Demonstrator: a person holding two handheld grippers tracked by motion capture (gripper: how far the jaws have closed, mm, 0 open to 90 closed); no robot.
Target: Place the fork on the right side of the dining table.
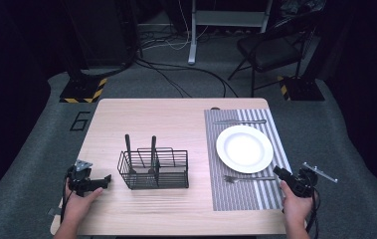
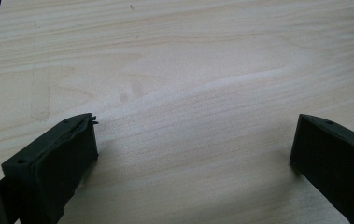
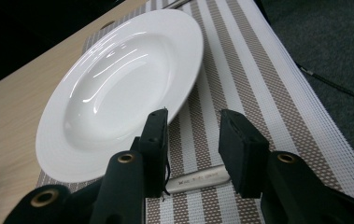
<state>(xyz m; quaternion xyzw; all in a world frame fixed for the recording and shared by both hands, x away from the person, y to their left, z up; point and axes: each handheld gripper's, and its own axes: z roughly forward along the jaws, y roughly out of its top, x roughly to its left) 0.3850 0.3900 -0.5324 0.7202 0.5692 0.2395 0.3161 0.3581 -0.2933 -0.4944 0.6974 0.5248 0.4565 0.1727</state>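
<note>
Fork (image 1: 248, 178) laid on the striped placemat (image 1: 268, 196) just below the white plate (image 1: 244, 149), right gripper (image 3: 193, 140) poised over its handle end — jaws parted, nothing clamped, left gripper (image 2: 191, 144) held wide over bare table (image 2: 188, 60).

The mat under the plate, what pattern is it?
Brown and white stripes on the mat, clearest in the right gripper view.
</note>
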